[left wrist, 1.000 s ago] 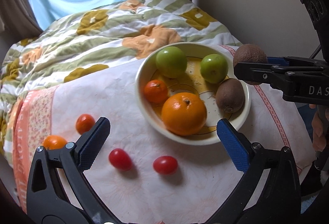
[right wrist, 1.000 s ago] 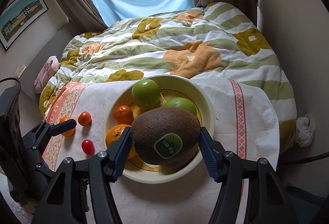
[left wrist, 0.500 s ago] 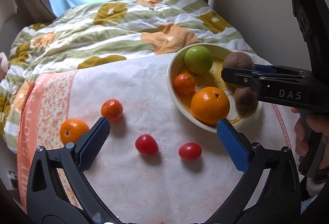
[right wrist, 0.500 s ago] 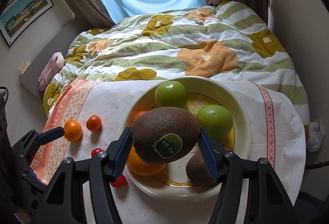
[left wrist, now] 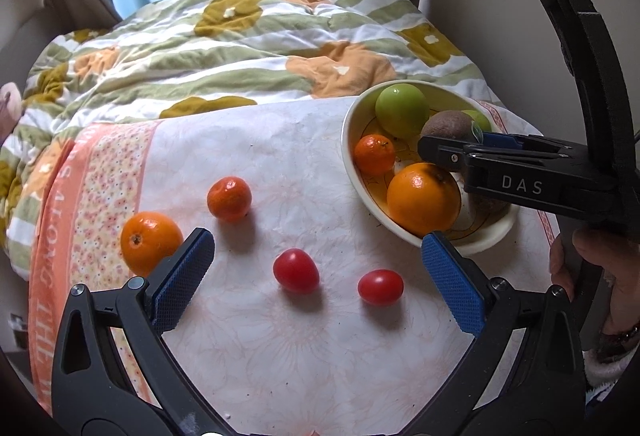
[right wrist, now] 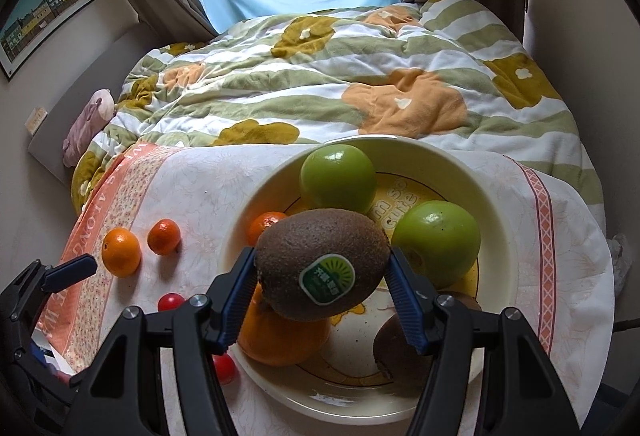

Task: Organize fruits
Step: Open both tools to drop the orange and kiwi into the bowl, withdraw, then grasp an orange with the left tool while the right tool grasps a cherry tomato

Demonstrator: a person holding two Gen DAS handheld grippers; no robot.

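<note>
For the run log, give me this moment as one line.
right gripper: shut on kiwi, over bowl | left gripper: open, empty, above two tomatoes | two oranges outside bowl

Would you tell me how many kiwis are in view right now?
2: one kiwi gripped by the right gripper over the bowl, one kiwi lying inside it. Others may be hidden.

"DAS" on the right tool [left wrist: 522,185]; "cute" in the bowl [right wrist: 404,214].

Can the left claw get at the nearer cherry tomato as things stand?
Probably yes: the left claw is open and empty, and that cherry tomato lies in the open on the tablecloth, between its fingers.
</note>
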